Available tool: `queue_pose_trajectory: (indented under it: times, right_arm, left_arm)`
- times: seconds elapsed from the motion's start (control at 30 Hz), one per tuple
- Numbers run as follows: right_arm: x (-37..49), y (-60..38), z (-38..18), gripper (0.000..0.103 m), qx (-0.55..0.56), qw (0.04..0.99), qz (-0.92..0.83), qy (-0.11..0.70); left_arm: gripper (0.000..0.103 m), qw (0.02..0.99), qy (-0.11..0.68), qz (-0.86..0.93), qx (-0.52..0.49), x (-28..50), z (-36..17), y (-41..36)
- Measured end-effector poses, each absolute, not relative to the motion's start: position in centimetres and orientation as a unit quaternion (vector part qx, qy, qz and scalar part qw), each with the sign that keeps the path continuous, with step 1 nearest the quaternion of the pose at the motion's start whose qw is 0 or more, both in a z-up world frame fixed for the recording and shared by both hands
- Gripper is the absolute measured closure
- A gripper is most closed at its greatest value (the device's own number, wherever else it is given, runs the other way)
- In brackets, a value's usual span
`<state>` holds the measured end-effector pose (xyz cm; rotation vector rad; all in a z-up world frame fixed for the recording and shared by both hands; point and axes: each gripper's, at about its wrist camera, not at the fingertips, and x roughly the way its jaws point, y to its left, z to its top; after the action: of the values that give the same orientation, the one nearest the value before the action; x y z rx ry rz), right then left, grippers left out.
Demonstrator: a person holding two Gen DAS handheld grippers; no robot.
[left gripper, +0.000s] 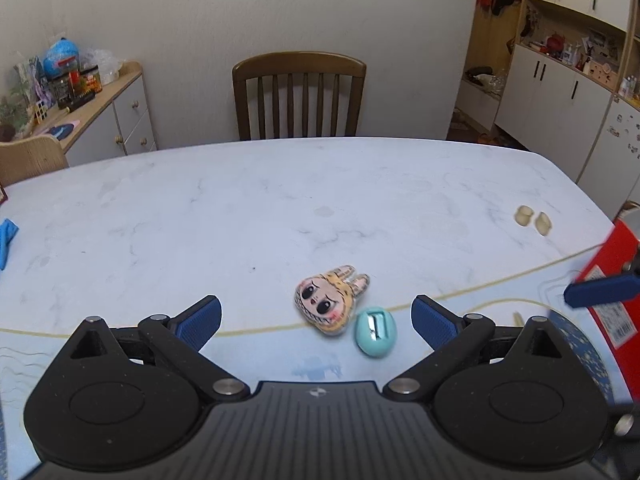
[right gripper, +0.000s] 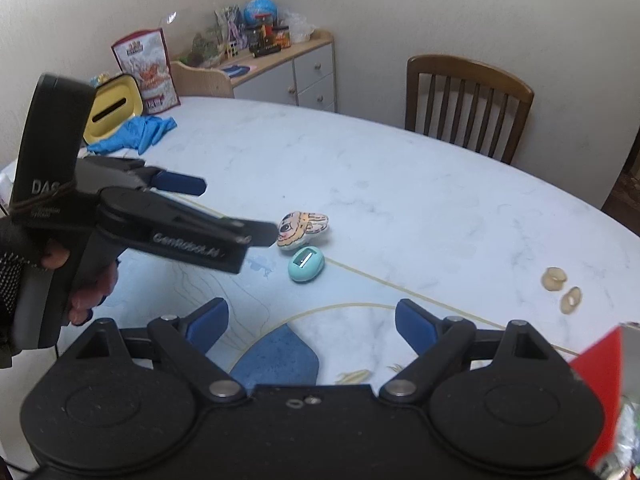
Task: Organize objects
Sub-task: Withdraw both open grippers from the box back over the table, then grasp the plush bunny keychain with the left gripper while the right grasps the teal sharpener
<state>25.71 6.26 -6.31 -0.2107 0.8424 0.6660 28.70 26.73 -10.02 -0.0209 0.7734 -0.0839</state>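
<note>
White marble table: in the left wrist view we see its far edge under a brown slatted wooden chair; wide bare room lies beyond the toys.
Left gripper: we see its blue-padded fingers spread wide with nothing between them, poised above the table.
Toys: a flat cartoon bunny-eared face charm lies just ahead between the fingers, touching a small teal egg-shaped plastic piece on its right.
Cut off: a red box runs out at the right edge; a blue finger of the right gripper pokes in before it, blurred. A blue cloth is clipped at the left edge.
Hard to make out: two pale beige lumps far right; we cannot tell what they are.

Right wrist view, right gripper: fingers spread apart, empty, over the table's near printed border.
Left gripper from the side: held by a gloved hand, its tip just beside the face charm; the teal egg sits just nearer us.
Container: a yellow box with a slot stands at the far left corner, half hidden by the left gripper's body; we cannot see inside it.
</note>
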Motion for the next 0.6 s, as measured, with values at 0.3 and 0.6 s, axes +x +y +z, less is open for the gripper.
queue_pose_trajectory:
  times: [0.3,0.6]
  right_arm:
    - [28.6,9.0,-9.8,0.017,-0.102,0.851,0.312,0.411]
    - [30.6,11.3,-12.4,0.023,-0.109,0.847,0.304,0.423]
  left_arm:
    - [0.001,0.916,0.394,-0.044,-0.057,31.9,-12.9,27.7]
    - [0.002,0.915,0.396,-0.040,-0.069,33.1,-15.0,28.4]
